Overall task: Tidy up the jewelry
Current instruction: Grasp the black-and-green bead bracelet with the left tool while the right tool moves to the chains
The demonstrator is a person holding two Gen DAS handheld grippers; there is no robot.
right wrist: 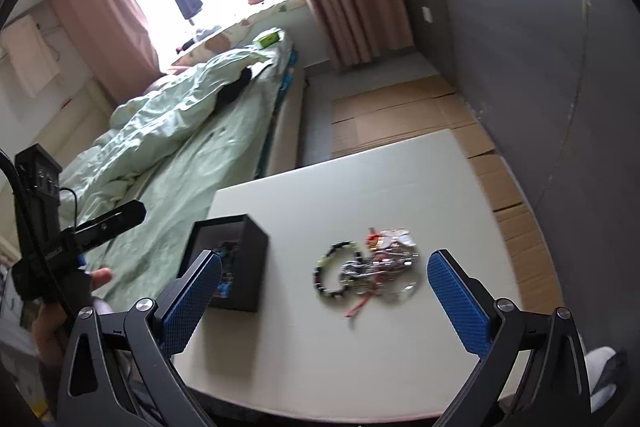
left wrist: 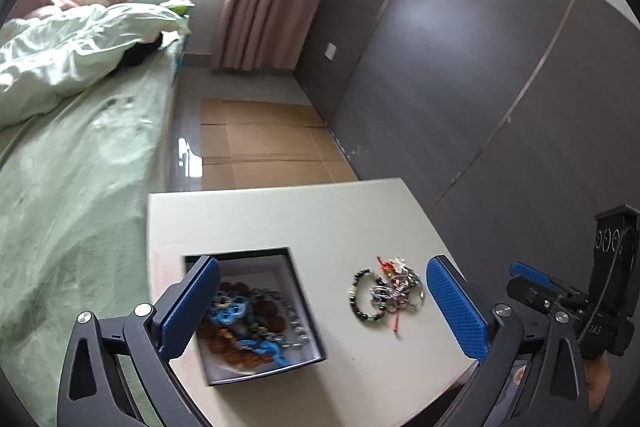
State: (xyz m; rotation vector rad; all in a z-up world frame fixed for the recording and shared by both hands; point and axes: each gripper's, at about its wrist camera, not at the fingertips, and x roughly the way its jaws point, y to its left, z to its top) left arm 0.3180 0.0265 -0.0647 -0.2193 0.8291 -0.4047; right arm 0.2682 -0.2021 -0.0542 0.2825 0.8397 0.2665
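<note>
While the left gripper (left wrist: 324, 307) hangs over the near edge of the table (left wrist: 280, 215), its blue pads (left wrist: 192, 307) stand spread wide with nothing between them. Under its left finger sits the box (left wrist: 296, 291), open at the top and already holding beaded pieces, brown, blue and grey. To the right of the box, apart from it, lies the pile (left wrist: 386, 291) of loose jewelry: a dark beaded bracelet (left wrist: 360, 293) touching a tangle of silver chains and a red cord. At the far right edge the right gripper (left wrist: 536, 279) shows from the side. A green bed (left wrist: 80, 167) runs along the left.

From the right wrist view, the right gripper (right wrist: 324, 303) is likewise spread wide and empty, pointed down at the table (right wrist: 360, 179). The pile (right wrist: 368, 267) lies between and just beyond its fingers, the bracelet (right wrist: 332, 275) on the pile's left side. The box (right wrist: 252, 267) stands left of the pile, near the table's left edge. The left gripper (right wrist: 112, 223) shows at the far left, held in a hand (right wrist: 52, 327).

Judging by this, part of the sorting is done and the step in hand is reaching for the next piece. That calls for lowering one gripper onto a single item, likely the bracelet at the pile's edge, closing on it without dragging the tangled chains along, then carrying it over the box.
</note>
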